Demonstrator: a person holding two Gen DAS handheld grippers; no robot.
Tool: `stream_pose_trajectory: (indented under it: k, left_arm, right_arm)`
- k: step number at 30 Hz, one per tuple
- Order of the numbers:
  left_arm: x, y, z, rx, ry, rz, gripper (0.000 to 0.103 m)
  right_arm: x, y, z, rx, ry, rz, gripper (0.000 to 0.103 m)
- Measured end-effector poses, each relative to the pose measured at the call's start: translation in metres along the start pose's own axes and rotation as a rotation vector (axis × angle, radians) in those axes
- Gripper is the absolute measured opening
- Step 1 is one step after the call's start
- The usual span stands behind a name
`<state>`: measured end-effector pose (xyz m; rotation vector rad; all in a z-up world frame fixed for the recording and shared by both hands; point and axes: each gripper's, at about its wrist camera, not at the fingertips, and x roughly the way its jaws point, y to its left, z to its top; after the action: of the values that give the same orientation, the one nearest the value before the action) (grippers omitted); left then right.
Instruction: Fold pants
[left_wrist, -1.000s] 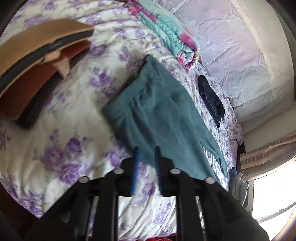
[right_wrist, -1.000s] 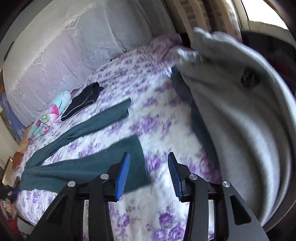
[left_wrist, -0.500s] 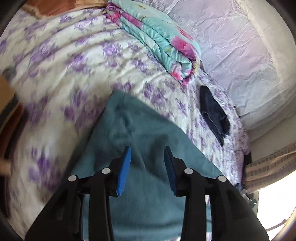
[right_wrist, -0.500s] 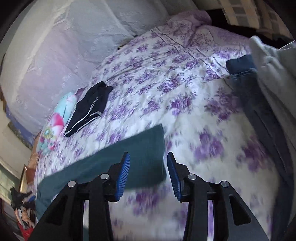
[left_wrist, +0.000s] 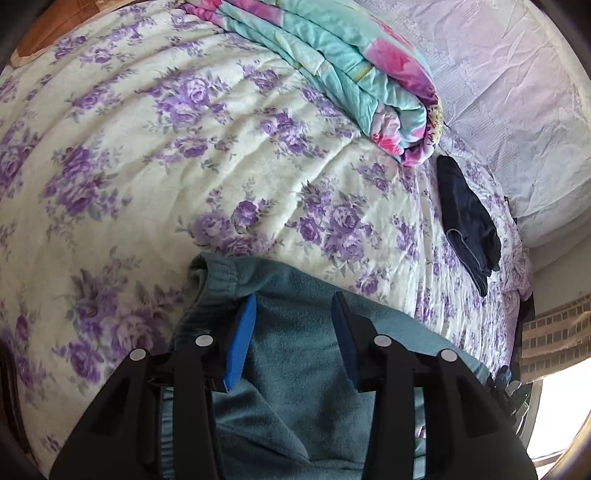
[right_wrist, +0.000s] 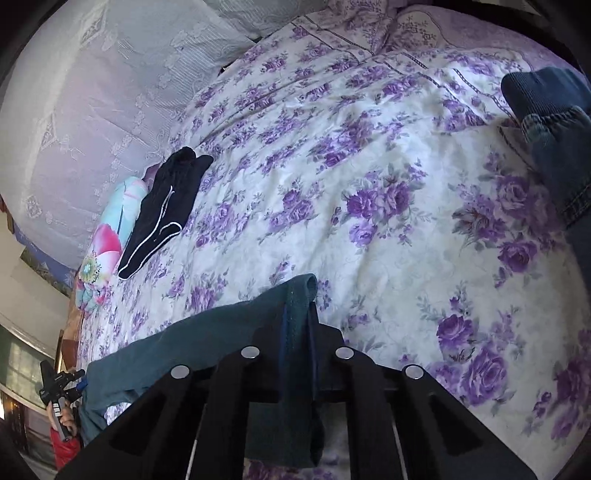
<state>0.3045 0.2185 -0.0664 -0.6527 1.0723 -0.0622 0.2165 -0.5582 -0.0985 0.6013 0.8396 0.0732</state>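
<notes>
Teal fleece pants (left_wrist: 295, 354) lie on a bed with a purple-flowered cover (left_wrist: 155, 155). In the left wrist view my left gripper (left_wrist: 293, 321) is open, its blue pads either side of the cloth just behind the elastic waistband (left_wrist: 218, 273). In the right wrist view my right gripper (right_wrist: 297, 332) is shut on a leg hem of the pants (right_wrist: 295, 295), which hangs pinched between the fingers. The rest of the leg (right_wrist: 192, 347) trails away to the left.
A folded turquoise and pink quilt (left_wrist: 354, 70) lies at the far side. Folded dark shorts (left_wrist: 469, 221) lie near the lace-covered wall; they also show in the right wrist view (right_wrist: 162, 206). Blue jeans (right_wrist: 550, 125) lie at the right edge.
My left gripper opened and moved down to the waistband. My right gripper moved in over the leg end and shut on the hem.
</notes>
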Motion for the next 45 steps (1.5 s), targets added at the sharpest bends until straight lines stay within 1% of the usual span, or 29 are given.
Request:
stream_pose_trajectory:
  k: [4,6,10,12,13,14,16,17,19,20,21,22,23,26,28,29,30,31,32,33,34,35,36,37,38,39,41,43,45]
  left_arm:
    - [-0.005,0.006,0.002,-0.016,0.001,-0.031,0.039]
    - [-0.016,0.012,0.004,-0.032,-0.024,-0.060,0.039]
    - [-0.031,0.013,0.005,-0.022,-0.053,-0.067,0.040]
    - [-0.042,0.011,0.004,0.002,-0.087,-0.054,0.042]
    - [-0.046,0.011,0.005,0.017,-0.104,-0.039,0.048]
    - [-0.049,0.011,0.006,0.035,-0.126,0.002,0.054]
    - [-0.048,0.015,0.009,0.055,-0.143,0.074,0.055]
    - [-0.043,0.019,0.011,0.058,-0.129,0.080,0.055]
    - [-0.026,0.025,0.013,0.054,-0.061,0.049,0.052]
    - [-0.014,0.024,0.011,0.070,-0.016,0.027,0.043]
    - [-0.006,0.020,0.009,0.101,-0.006,0.044,0.039]
    - [-0.004,0.015,0.007,0.132,-0.023,0.082,0.027]
    - [-0.002,0.010,0.008,0.164,-0.050,0.105,0.021]
    - [-0.018,0.004,0.019,0.120,-0.144,0.021,0.018]
    - [-0.029,-0.005,0.024,0.120,-0.205,-0.016,0.018]
    - [-0.037,-0.011,0.027,0.128,-0.243,-0.029,0.018]
    - [-0.039,-0.015,0.027,0.132,-0.260,-0.039,0.018]
    - [-0.038,-0.018,0.027,0.132,-0.264,-0.041,0.019]
    - [-0.033,-0.017,0.026,0.121,-0.266,-0.018,0.019]
    - [-0.029,-0.013,0.025,0.107,-0.264,-0.002,0.019]
    - [-0.023,-0.007,0.023,0.093,-0.252,0.007,0.021]
    - [-0.013,0.000,0.020,0.069,-0.221,0.014,0.029]
    - [-0.009,0.008,0.018,0.034,-0.203,0.022,0.037]
    - [-0.006,0.018,0.016,0.000,-0.202,0.014,0.049]
    - [-0.007,0.023,0.014,-0.010,-0.211,-0.014,0.050]
    - [-0.009,0.028,0.014,-0.021,-0.215,-0.044,0.052]
    - [-0.017,0.036,0.014,-0.058,-0.235,-0.108,0.067]
    - [-0.020,0.040,0.015,-0.072,-0.251,-0.127,0.068]
    - [-0.018,0.042,0.014,-0.069,-0.234,-0.142,0.068]
  right_arm:
    - [-0.007,0.006,0.006,-0.022,-0.020,-0.016,0.010]
    - [-0.006,0.008,0.007,-0.034,-0.013,-0.032,0.010]
    - [0.000,0.004,0.006,-0.021,0.000,-0.044,0.010]
    - [0.004,0.001,0.005,-0.008,0.003,-0.042,0.010]
    - [0.005,0.001,0.005,-0.006,0.004,-0.043,0.010]
    - [0.005,0.001,0.005,-0.007,0.005,-0.044,0.010]
    - [0.005,0.001,0.005,-0.008,0.005,-0.046,0.010]
    - [0.006,0.002,0.006,-0.010,0.006,-0.048,0.010]
    - [0.006,0.003,0.007,-0.013,0.004,-0.052,0.010]
    - [0.006,0.004,0.008,-0.015,0.002,-0.054,0.010]
    - [0.005,0.005,0.009,-0.019,-0.006,-0.058,0.010]
    - [0.003,0.006,0.011,-0.025,-0.025,-0.064,0.010]
    - [0.002,0.008,0.014,-0.030,-0.041,-0.072,0.010]
    - [-0.004,0.013,0.030,-0.024,-0.100,-0.076,0.009]
    - [-0.005,0.020,0.042,-0.032,-0.136,-0.074,0.009]
    - [-0.004,0.024,0.046,-0.047,-0.152,-0.091,0.009]
    - [0.001,0.025,0.048,-0.056,-0.152,-0.118,0.009]
    - [0.010,0.023,0.050,-0.058,-0.123,-0.150,0.015]
    - [0.024,0.017,0.051,-0.049,-0.053,-0.185,0.016]
    - [0.031,0.009,0.049,-0.025,-0.023,-0.216,0.013]
    - [0.030,0.003,0.046,-0.002,-0.037,-0.197,0.014]
    - [0.022,-0.002,0.043,0.034,-0.074,-0.185,0.015]
    - [0.013,-0.002,0.040,0.057,-0.112,-0.207,0.020]
    - [0.005,0.002,0.038,0.050,-0.135,-0.213,0.021]
    - [0.000,0.009,0.035,0.024,-0.141,-0.210,0.021]
    - [-0.004,0.020,0.033,-0.018,-0.141,-0.207,0.021]
    - [-0.009,0.055,0.028,-0.137,-0.138,-0.179,0.021]
    - [-0.005,0.096,0.021,-0.260,-0.116,-0.103,0.021]
    - [0.012,0.148,0.009,-0.390,-0.057,0.002,0.022]
